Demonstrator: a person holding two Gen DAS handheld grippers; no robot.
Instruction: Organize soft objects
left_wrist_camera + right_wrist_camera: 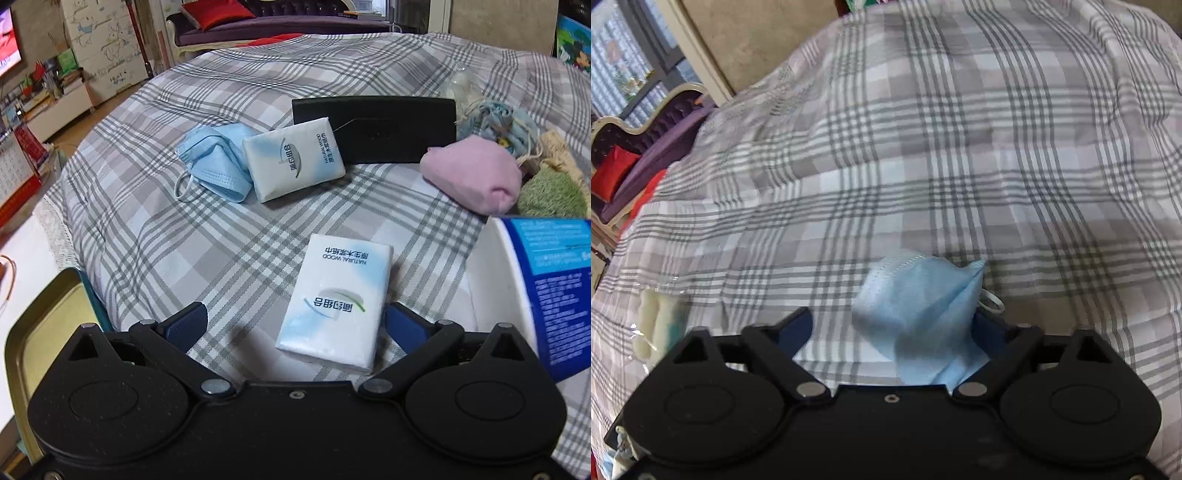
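In the left wrist view a white tissue pack (pixel 334 302) lies flat on the plaid cloth (pixel 155 229), between the fingers of my left gripper (pixel 295 326). The jaws stand wide; the pack is close to the right finger (pixel 404 326) and far from the left one. Farther off lie a blue face mask (pixel 218 162) and a second tissue pack (pixel 295 162). In the right wrist view another blue mask (pixel 919 314) sits between the fingers of my right gripper (pixel 894 332). It rests against the right finger (pixel 988 330), with a gap to the left finger.
A black box (pixel 373 129) stands behind the far pack. At the right lie a pink cloth (pixel 476 177), a green fuzzy item (pixel 554 195) and a blue pouch (pixel 495 122). A blue-and-white tub (pixel 546 295) is near right, a gold tin (pixel 44 325) near left. A clear bag (pixel 657 325) lies left.
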